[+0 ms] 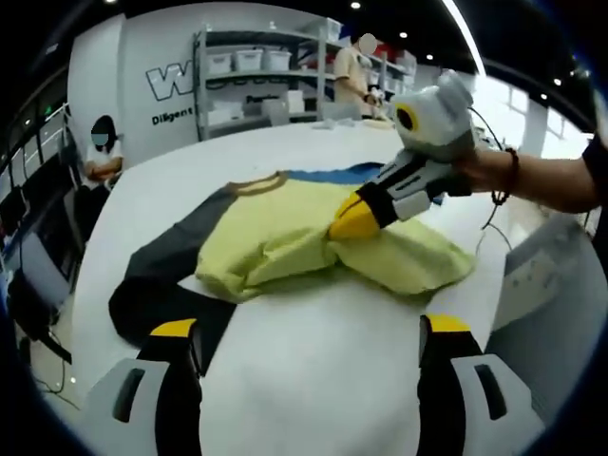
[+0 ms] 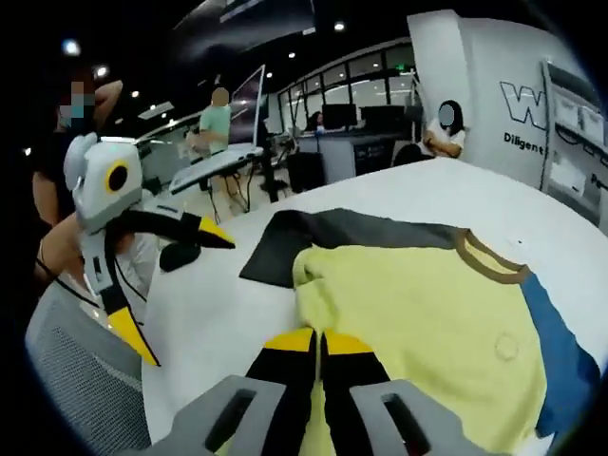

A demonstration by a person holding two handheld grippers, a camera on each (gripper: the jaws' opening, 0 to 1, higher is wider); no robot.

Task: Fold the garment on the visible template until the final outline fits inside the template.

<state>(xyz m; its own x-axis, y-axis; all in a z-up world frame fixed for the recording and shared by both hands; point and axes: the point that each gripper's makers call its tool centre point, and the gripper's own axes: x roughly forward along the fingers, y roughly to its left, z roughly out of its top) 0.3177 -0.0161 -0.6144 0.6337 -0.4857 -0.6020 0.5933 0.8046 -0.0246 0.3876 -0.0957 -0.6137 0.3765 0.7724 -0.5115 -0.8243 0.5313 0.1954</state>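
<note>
White and round-edged, the surface (image 1: pixel 313 380) carries a garment (image 1: pixel 285 237) of yellow body, dark grey sleeve and blue sleeve, lying partly folded near its middle, with shelves (image 1: pixel 247 71) of bins behind. At the left, the left gripper (image 1: pixel 309 337) hovers above bare surface short of the cloth, its yellow-tipped jaws wide apart and holding nothing. Farther right, the right gripper (image 1: pixel 353 220) has its jaws closed together, pinching the yellow fabric at the garment's near edge.

Left hand-held gripper (image 1: pixel 309 347) hangs with jaws spread wide; right hand-held gripper (image 2: pixel 318 344) has jaws pressed together.
</note>
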